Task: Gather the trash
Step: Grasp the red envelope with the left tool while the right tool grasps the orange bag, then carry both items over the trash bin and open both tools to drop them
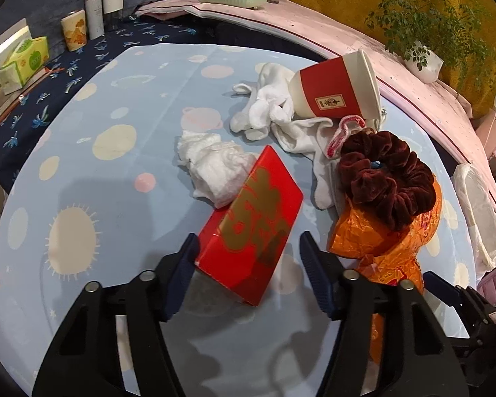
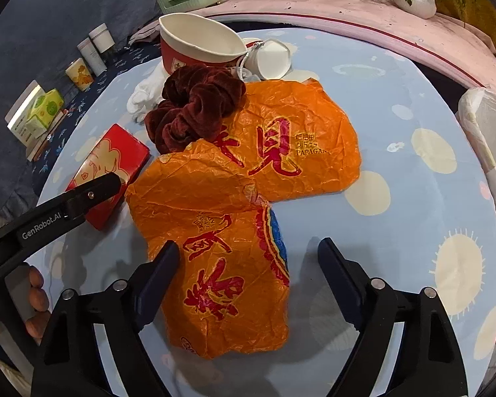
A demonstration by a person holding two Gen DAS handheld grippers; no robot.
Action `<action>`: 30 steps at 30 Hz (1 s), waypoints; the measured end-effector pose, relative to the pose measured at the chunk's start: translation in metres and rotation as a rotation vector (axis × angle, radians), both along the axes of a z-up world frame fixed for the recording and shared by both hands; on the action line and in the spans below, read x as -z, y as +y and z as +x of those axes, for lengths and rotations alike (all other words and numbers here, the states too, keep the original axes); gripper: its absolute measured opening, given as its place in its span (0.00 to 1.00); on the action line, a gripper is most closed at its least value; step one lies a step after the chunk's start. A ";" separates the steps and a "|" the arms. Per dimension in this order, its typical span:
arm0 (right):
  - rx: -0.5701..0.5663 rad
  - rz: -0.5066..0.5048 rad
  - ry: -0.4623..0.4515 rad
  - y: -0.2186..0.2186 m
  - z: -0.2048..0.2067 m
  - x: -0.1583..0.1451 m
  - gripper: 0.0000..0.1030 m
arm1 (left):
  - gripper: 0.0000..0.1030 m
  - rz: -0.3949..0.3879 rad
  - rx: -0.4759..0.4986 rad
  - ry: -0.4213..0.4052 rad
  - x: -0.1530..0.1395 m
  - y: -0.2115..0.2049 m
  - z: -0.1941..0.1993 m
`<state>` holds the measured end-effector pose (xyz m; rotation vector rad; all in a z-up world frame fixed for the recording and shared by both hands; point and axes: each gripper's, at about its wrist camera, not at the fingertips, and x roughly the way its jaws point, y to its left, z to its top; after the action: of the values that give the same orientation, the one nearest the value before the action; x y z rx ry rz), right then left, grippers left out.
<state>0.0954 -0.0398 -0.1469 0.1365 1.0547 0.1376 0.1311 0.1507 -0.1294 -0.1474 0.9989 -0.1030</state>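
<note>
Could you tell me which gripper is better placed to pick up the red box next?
The left gripper. Its open jaws already straddle the near end of the red box, without pressing on it. The right gripper is open over the orange wrapper, with the box off to its side.

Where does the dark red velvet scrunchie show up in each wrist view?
Left wrist: scrunchie right of centre, lying on the orange wrapper.
Right wrist: scrunchie upper left of centre, at the wrapper's far edge.
Shared landmark: the red and white paper cup just behind it.

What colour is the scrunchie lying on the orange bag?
Dark maroon velvet scrunchie, clearest in the right wrist view.
</note>
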 end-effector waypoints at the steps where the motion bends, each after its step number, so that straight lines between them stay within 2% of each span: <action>1: -0.011 0.001 0.000 0.002 0.000 0.000 0.69 | 0.44 -0.002 0.005 0.004 0.001 -0.001 0.000; 10: -0.049 0.016 -0.019 0.010 -0.009 -0.008 0.35 | 0.10 -0.014 0.029 0.006 -0.005 -0.005 -0.009; 16: -0.063 0.013 -0.078 0.007 -0.027 -0.031 0.16 | 0.03 -0.011 0.020 -0.026 -0.022 -0.008 -0.022; 23: -0.041 0.033 -0.184 -0.010 -0.052 -0.074 0.14 | 0.03 -0.031 0.034 -0.088 -0.057 -0.017 -0.043; 30: 0.076 0.013 -0.296 -0.056 -0.069 -0.122 0.14 | 0.03 -0.089 0.139 -0.152 -0.099 -0.054 -0.061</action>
<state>0.0260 -0.0955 -0.0251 0.1629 0.7525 0.0921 0.0701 0.0970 -0.0306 -0.1495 0.8520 -0.2824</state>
